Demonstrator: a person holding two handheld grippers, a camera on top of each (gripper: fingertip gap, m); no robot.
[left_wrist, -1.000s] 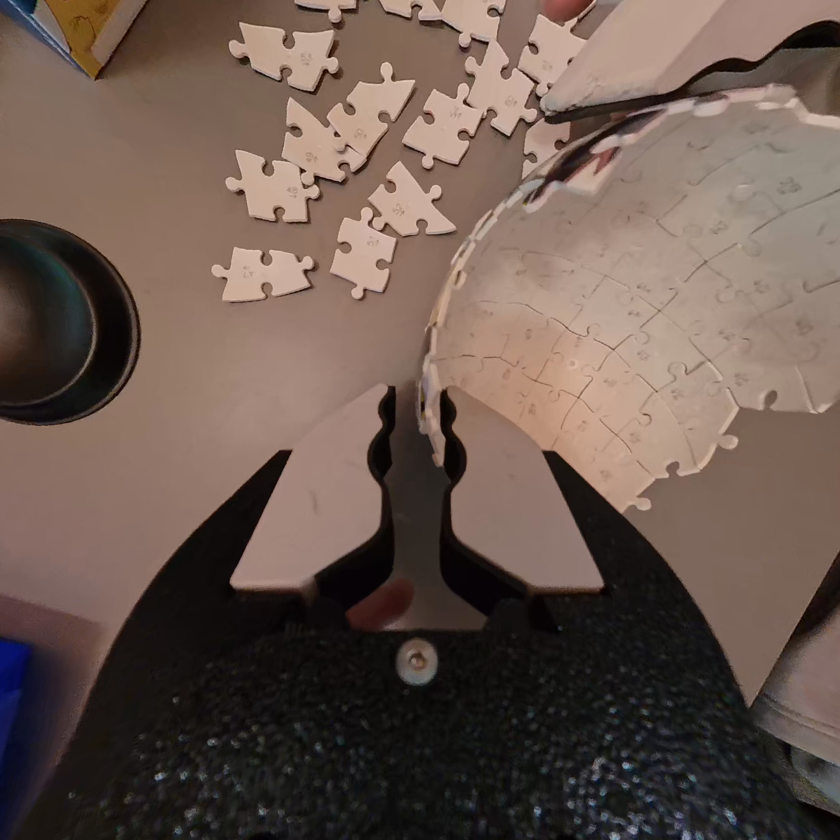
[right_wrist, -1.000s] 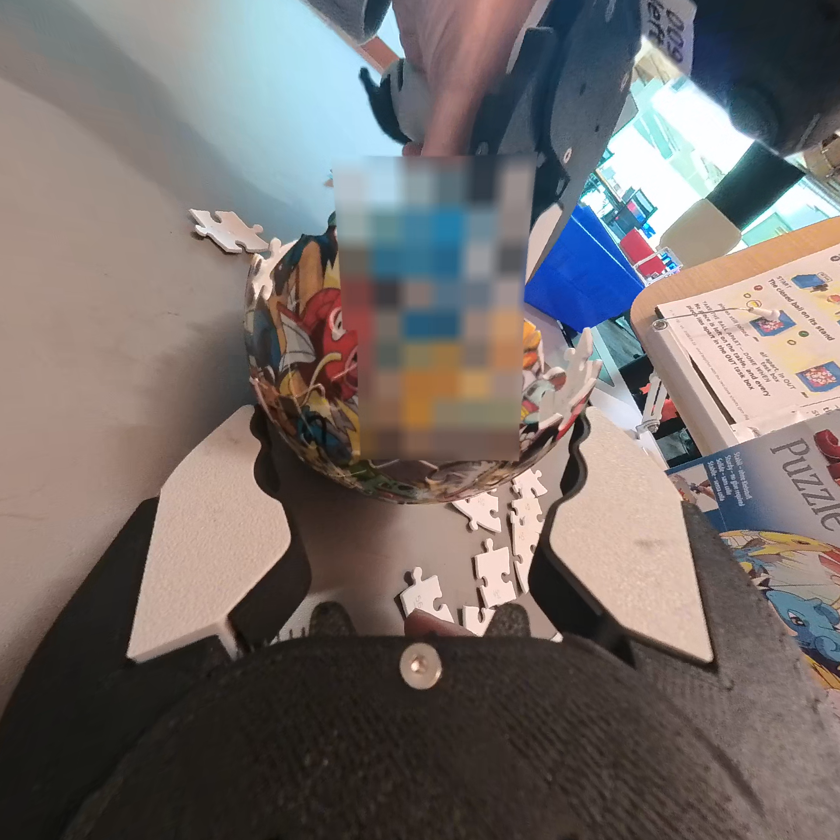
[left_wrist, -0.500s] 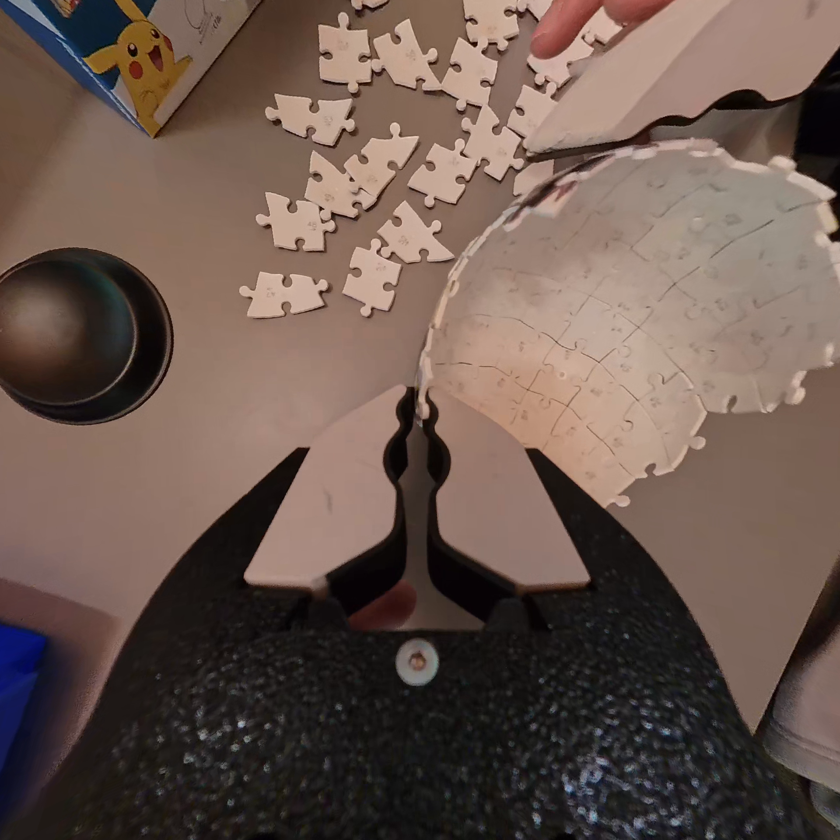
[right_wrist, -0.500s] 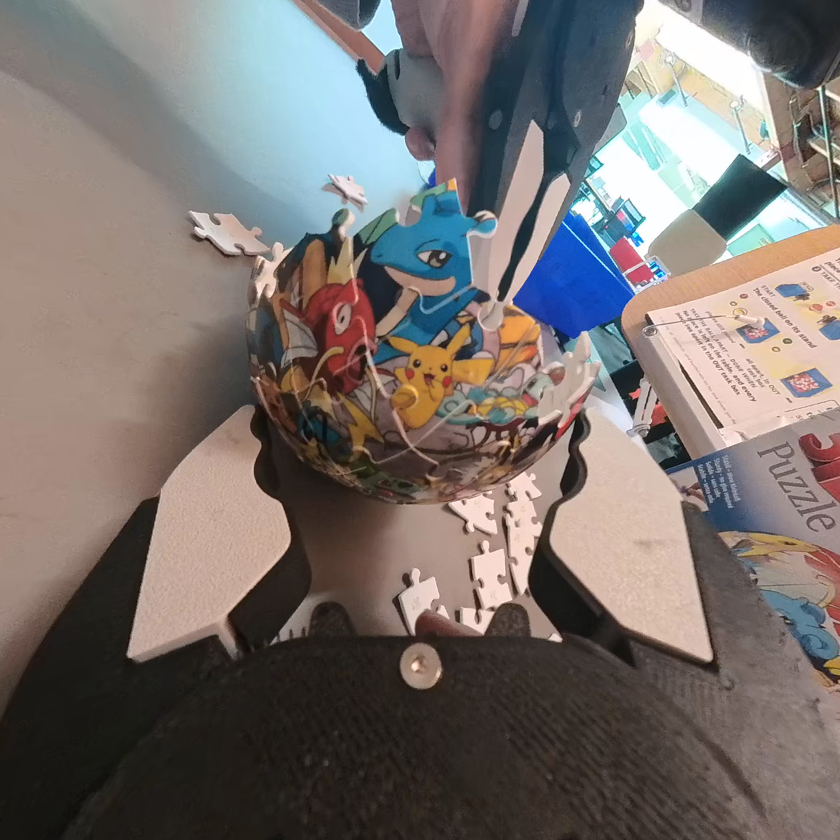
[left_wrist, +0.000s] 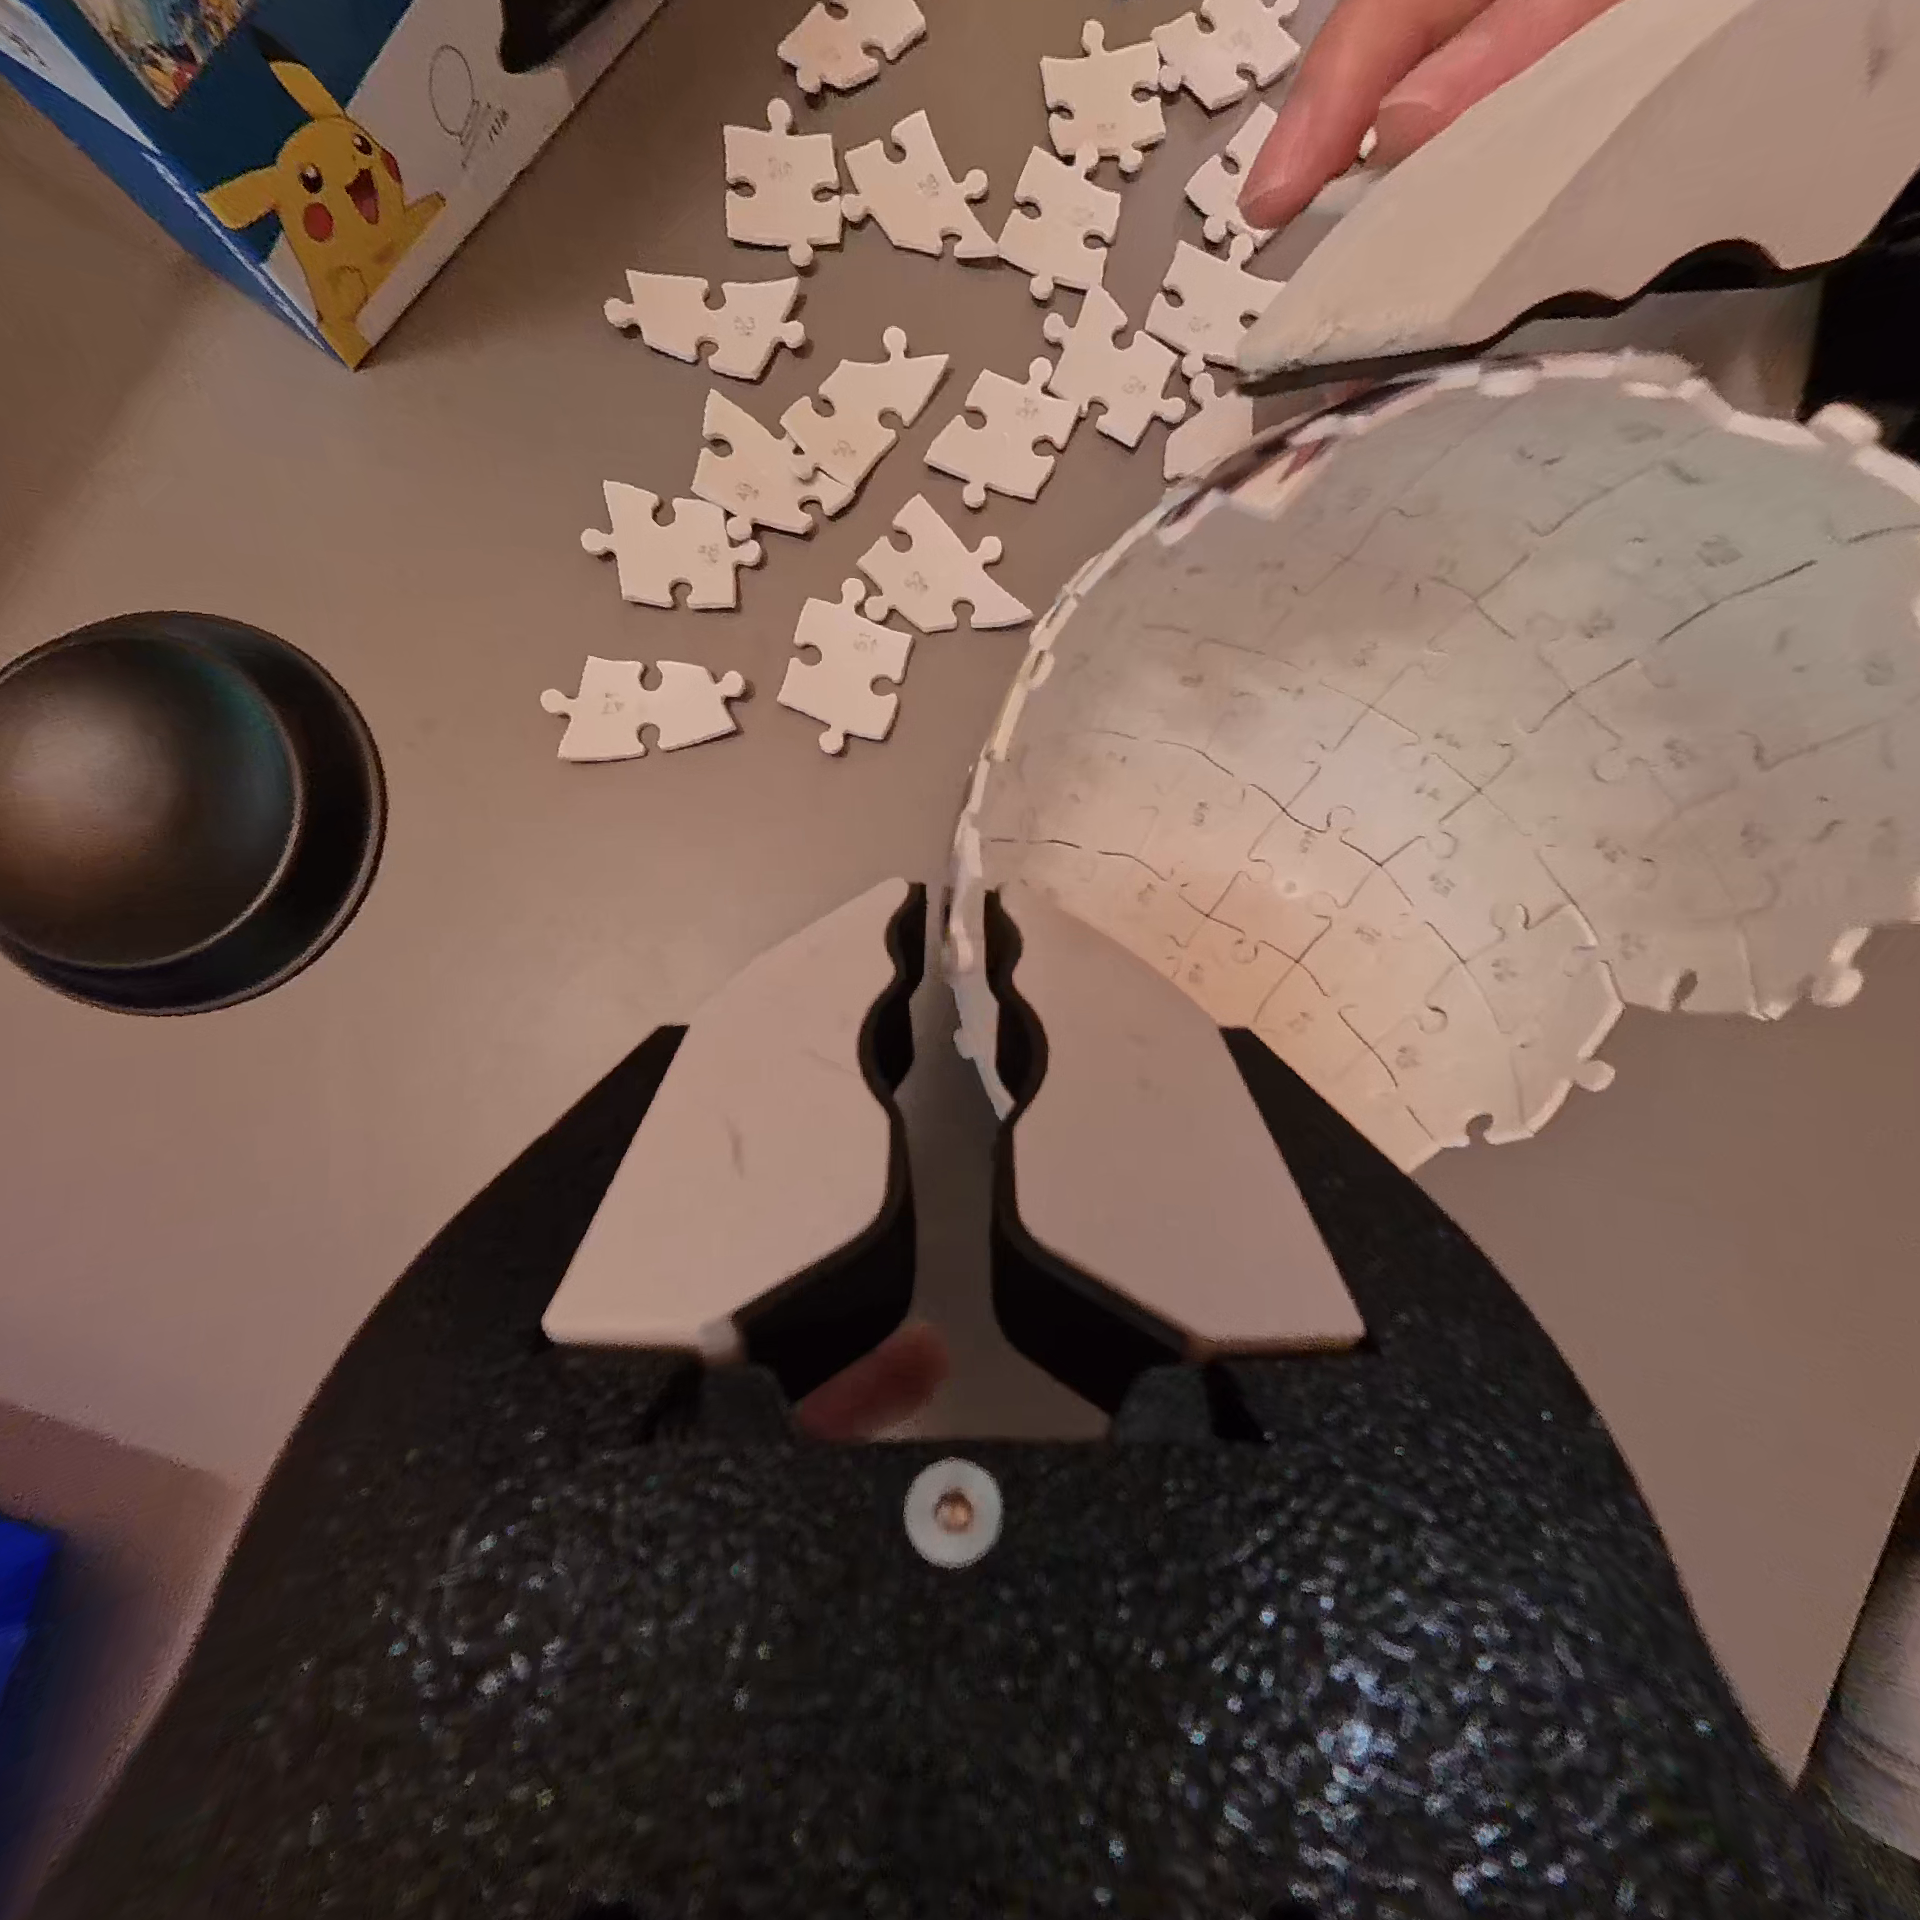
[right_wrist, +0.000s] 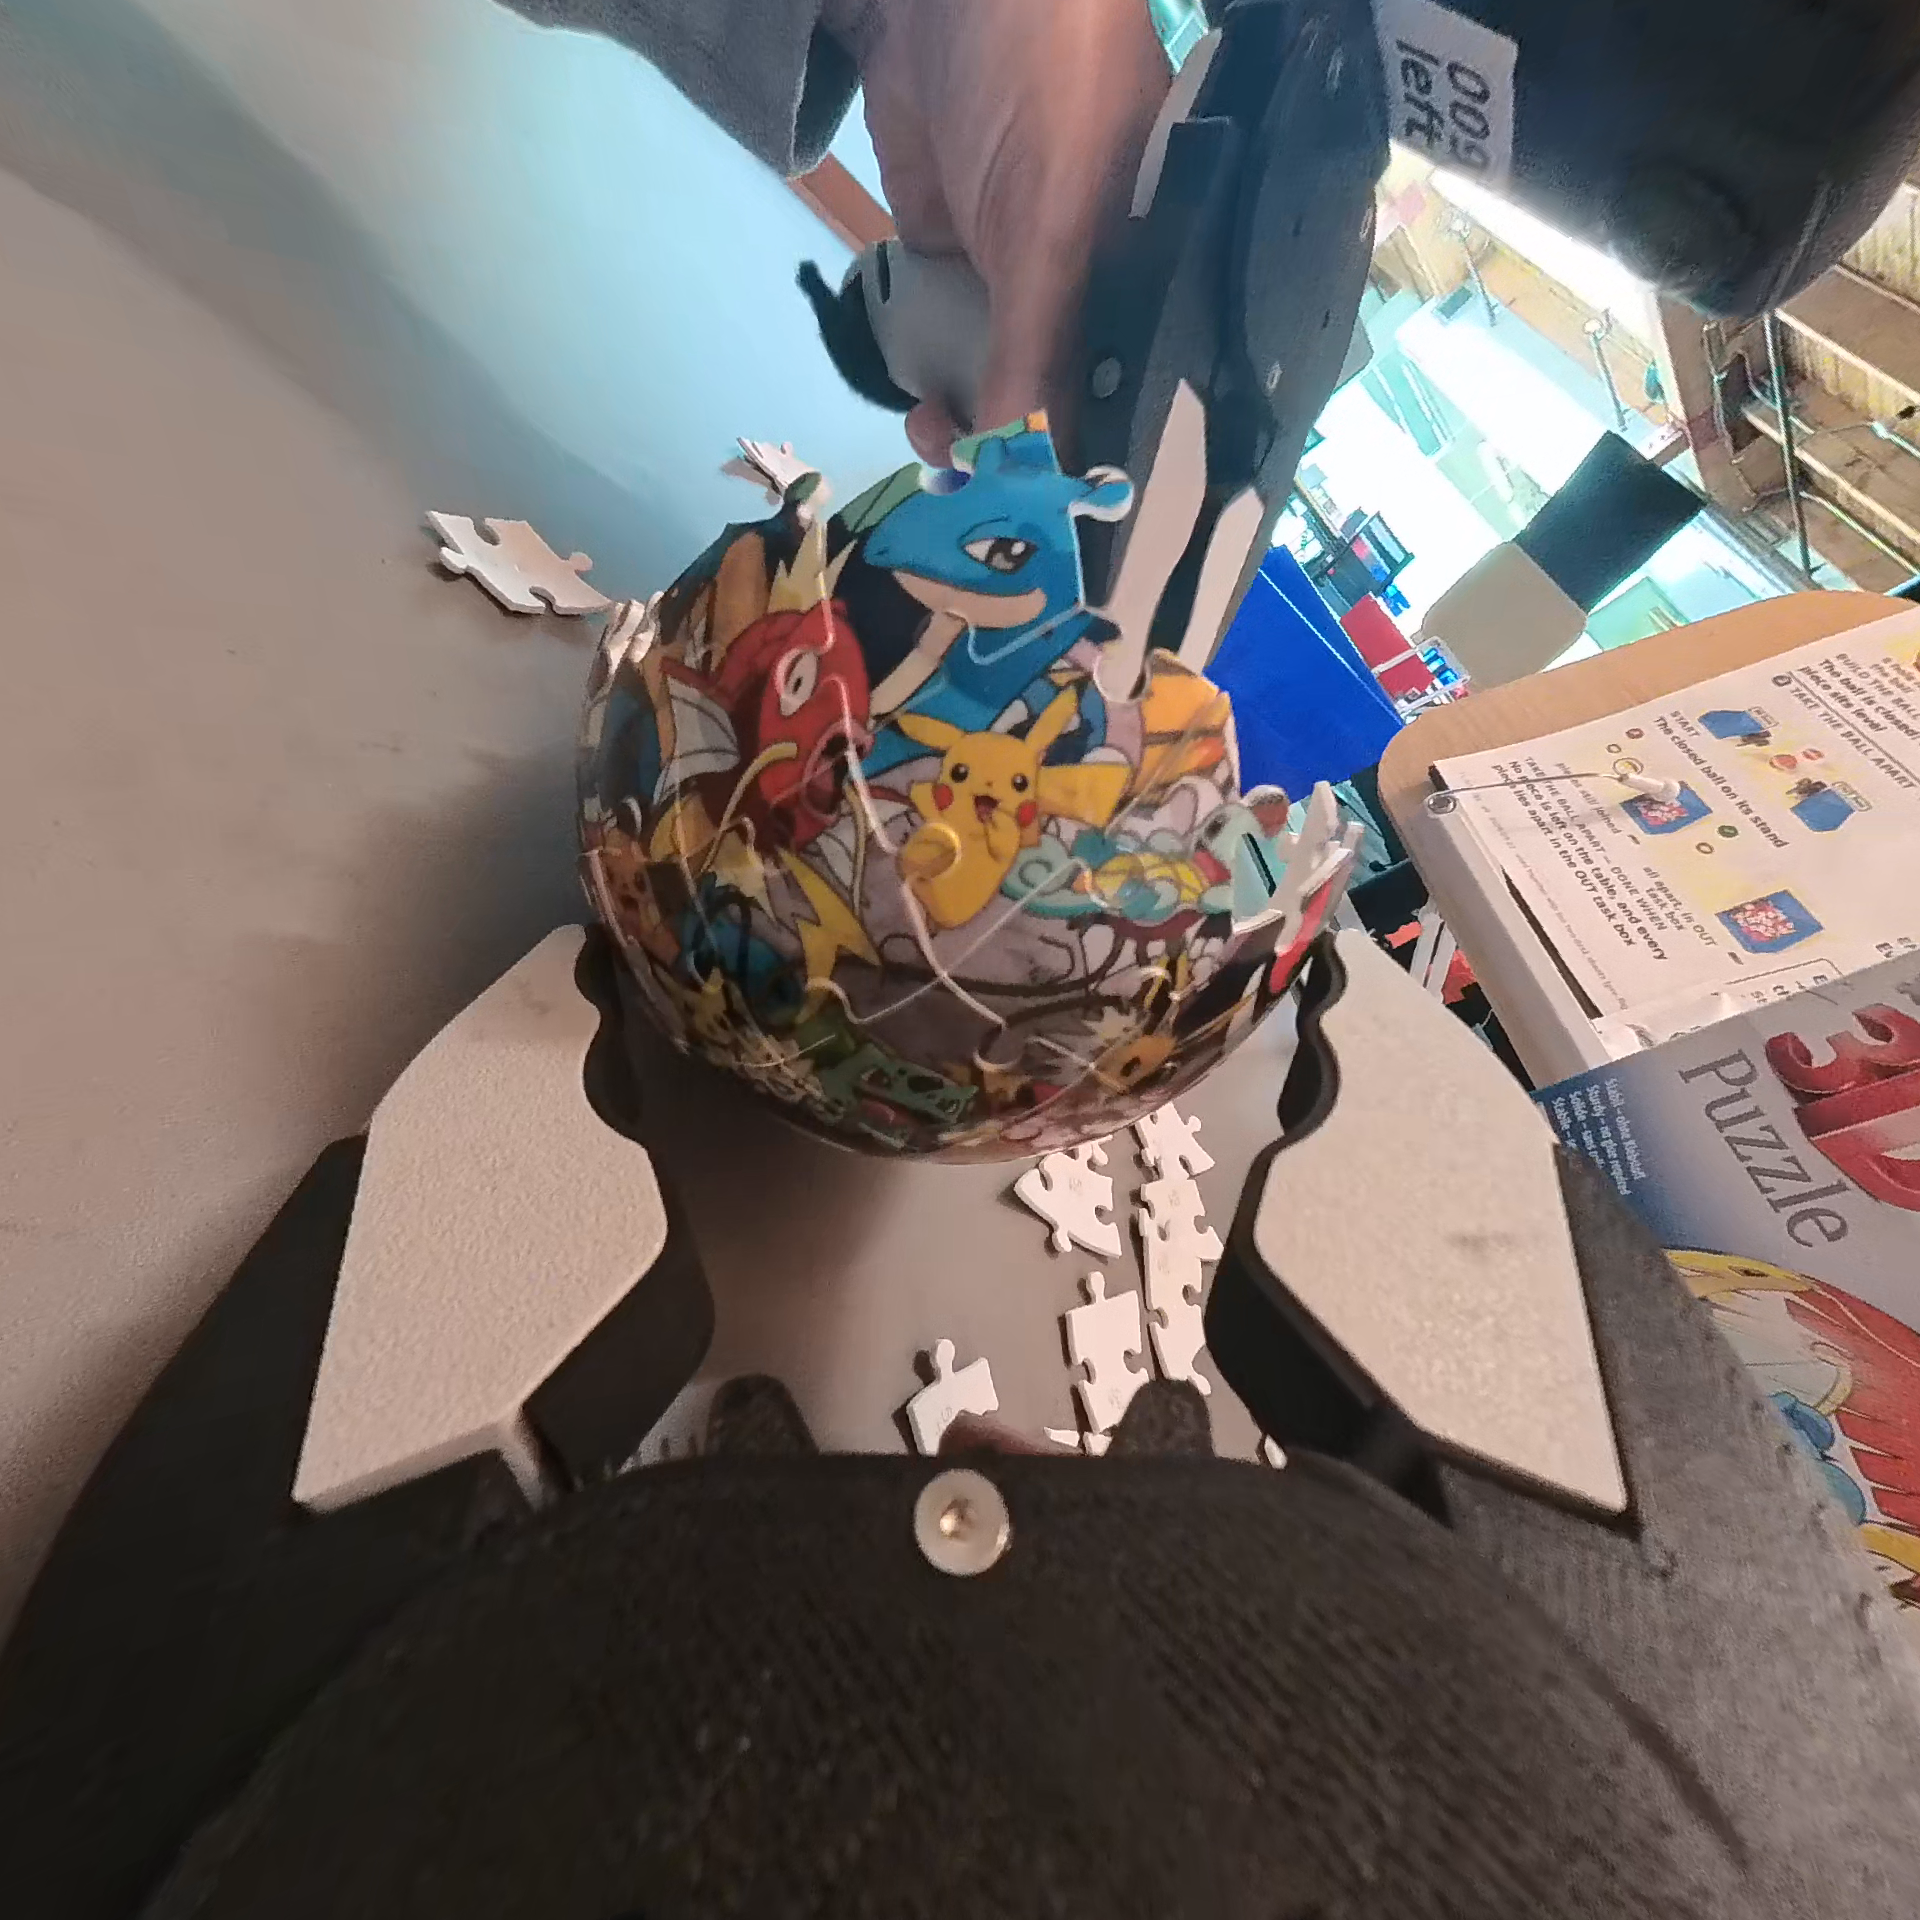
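A half-built puzzle ball, white inside (left_wrist: 1455, 779) and covered in cartoon creatures outside (right_wrist: 914, 852), sits between both grippers. My left gripper (left_wrist: 956, 925) is shut on a piece at the ball's jagged rim. In the right wrist view it comes down from above (right_wrist: 1174, 561), next to a raised blue piece (right_wrist: 987, 551). My right gripper (right_wrist: 961, 956) straddles the ball, jaws spread wide against its two sides. One of its fingers (left_wrist: 1558, 208) shows at the shell's far edge. Several loose white pieces (left_wrist: 862, 436) lie on the grey table (left_wrist: 416, 1039).
A round black stand (left_wrist: 156, 810) sits at the left. A blue puzzle box (left_wrist: 260, 156) is at the far left corner and shows at the right (right_wrist: 1766, 1195). A printed sheet on a board (right_wrist: 1662, 810) lies beyond it. More loose pieces (right_wrist: 1143, 1247) lie under the ball.
My left gripper's jaws closed from a wider gap onto the rim piece. The left view drew back, showing more pieces and the box. The right gripper kept its spread on the ball.
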